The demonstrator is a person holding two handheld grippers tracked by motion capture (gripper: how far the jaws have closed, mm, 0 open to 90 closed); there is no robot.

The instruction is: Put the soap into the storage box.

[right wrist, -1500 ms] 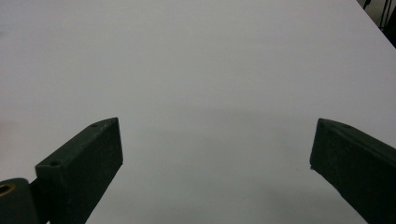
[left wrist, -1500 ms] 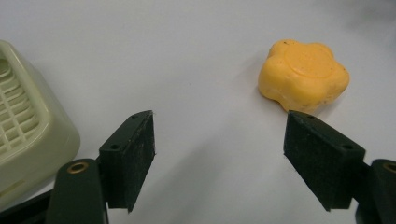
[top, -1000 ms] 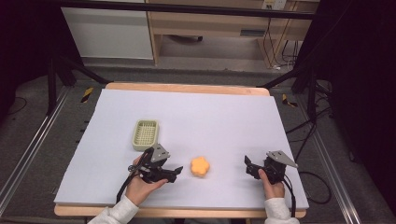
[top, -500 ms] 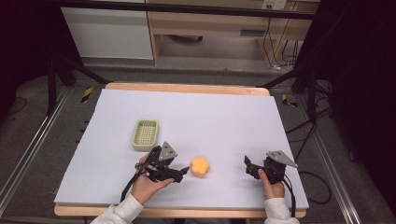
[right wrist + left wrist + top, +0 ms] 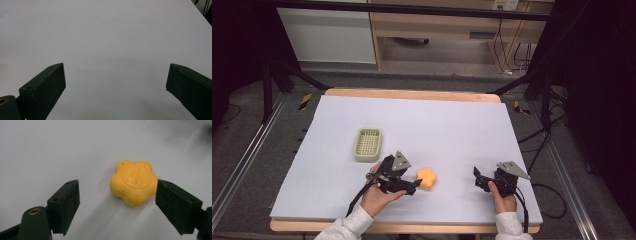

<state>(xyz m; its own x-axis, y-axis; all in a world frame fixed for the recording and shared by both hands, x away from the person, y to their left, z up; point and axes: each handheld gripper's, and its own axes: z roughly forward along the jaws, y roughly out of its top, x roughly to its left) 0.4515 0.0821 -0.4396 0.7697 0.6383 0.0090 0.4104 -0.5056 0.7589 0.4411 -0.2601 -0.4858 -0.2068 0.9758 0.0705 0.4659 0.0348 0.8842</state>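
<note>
I bring the left gripper (image 5: 416, 187) up to a yellow flower-shaped soap (image 5: 426, 178) lying flat on the white table (image 5: 452, 125), a little below and left of the middle of the high view. In the left gripper view the soap (image 5: 133, 182) sits right of centre between the two black jaws, which have just been opening and stand apart around it; the right-hand jaw is just beside its edge, the other well clear, and neither pad presses on it. I judge it a small, light, stiff cake with a smooth, waxy skin that may slip, and its scalloped rim gives poor purchase on the lobes, so I would centre it first and close on two opposite notches across its low sides, gently enough not to dent it. The right gripper (image 5: 479, 181) rests toward the lower right of the high view, its jaws wide apart over bare table in its own view. A pale green slotted soap dish (image 5: 367, 144) stands up and to the left of the soap, apart from it.
</note>
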